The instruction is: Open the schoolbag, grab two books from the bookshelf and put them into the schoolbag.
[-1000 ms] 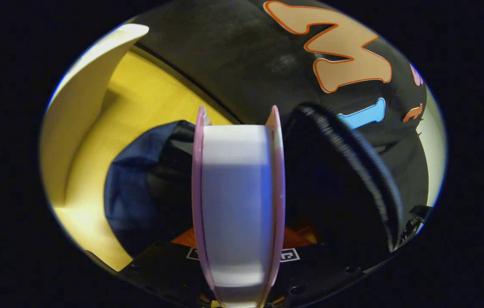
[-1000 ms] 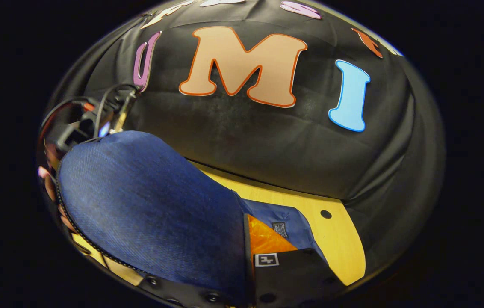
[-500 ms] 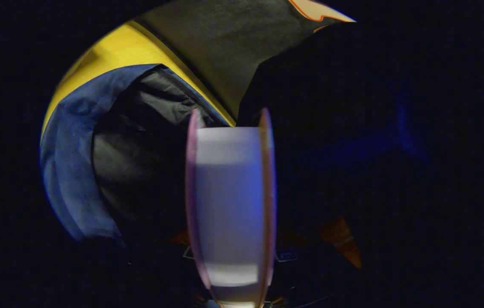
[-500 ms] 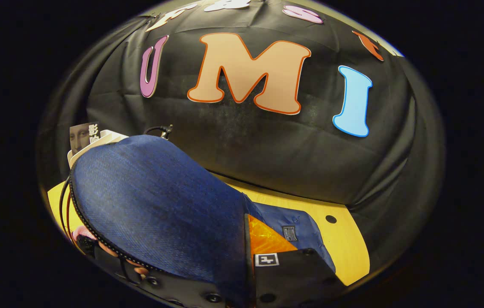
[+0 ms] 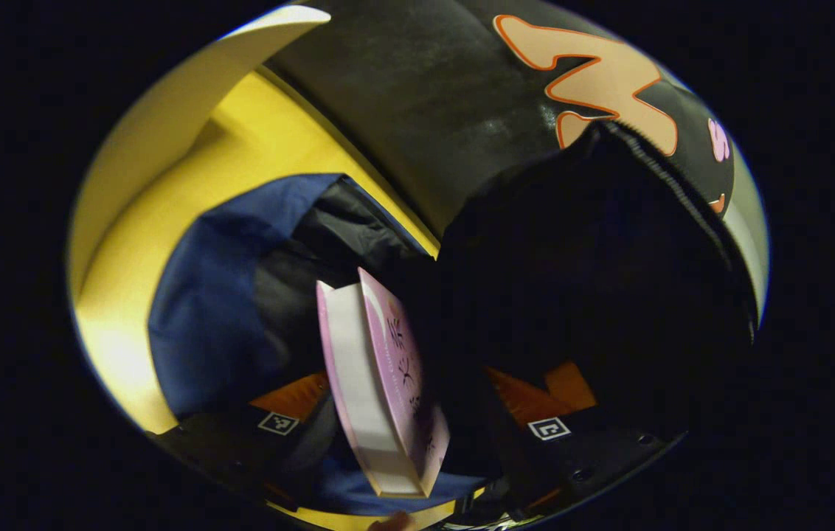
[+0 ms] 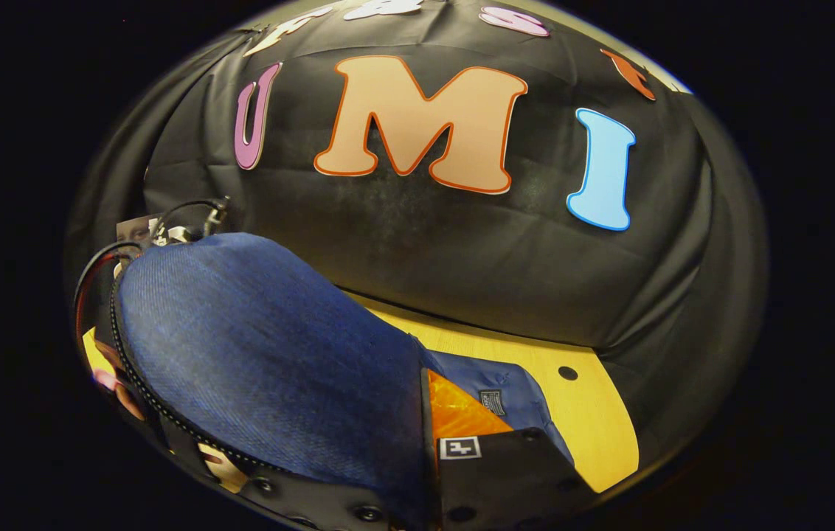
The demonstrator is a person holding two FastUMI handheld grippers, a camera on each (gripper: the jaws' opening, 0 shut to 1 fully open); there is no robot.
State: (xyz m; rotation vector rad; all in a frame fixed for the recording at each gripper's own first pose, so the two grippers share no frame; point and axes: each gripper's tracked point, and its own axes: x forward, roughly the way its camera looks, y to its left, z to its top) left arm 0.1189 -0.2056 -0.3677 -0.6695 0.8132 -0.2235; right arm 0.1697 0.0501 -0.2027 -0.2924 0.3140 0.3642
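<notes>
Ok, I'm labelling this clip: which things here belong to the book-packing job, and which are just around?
Job: schoolbag, its raised flap, pink book leaning inside the bag, bookshelf, left gripper, right gripper.
Around: yellow table, black cloth wall, cables.

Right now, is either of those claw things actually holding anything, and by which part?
The right gripper pinches the schoolbag's flap at its edge. The left gripper stands open; the book leans between its fingers, unpinched.

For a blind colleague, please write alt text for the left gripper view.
A pink-covered book with white page edges leans tilted in the open mouth of a blue fabric schoolbag, between the spread fingers of the left gripper. The bag lies on a yellow wooden table, with its dark flap raised at right.
</notes>
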